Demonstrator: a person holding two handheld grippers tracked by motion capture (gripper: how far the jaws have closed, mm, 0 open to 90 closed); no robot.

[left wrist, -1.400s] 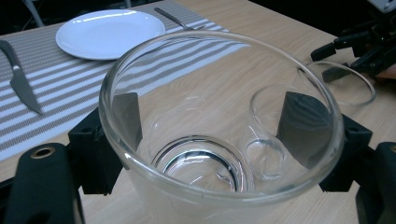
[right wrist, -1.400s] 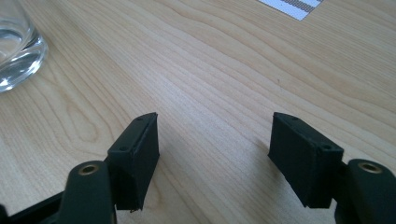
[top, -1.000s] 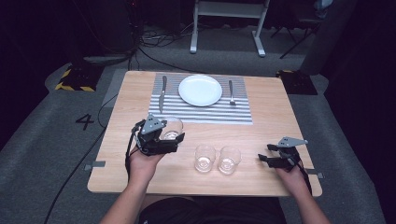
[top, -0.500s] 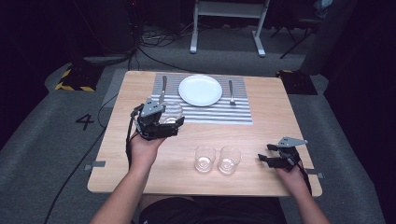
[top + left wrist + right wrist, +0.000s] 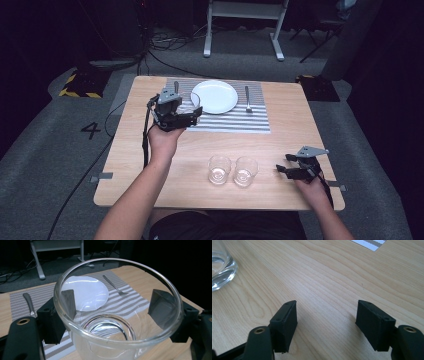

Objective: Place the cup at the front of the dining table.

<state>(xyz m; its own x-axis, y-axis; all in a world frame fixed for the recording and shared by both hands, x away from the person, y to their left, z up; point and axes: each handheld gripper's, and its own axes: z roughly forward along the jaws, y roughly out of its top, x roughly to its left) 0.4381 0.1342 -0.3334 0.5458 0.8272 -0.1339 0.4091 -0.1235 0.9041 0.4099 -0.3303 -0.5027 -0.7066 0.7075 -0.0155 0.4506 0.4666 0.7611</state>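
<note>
Carrying glass [image 5: 117, 322], left tool [image 5: 176, 114] above placemat [image 5: 250, 120], plate [image 5: 215, 96] just beside

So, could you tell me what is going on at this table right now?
A person is setting a place at the table. The left gripper holds a clear glass above the striped placemat, near the knife and white plate. The right gripper rests open on the wood beside two more glasses. A fork lies beyond the plate.
</note>
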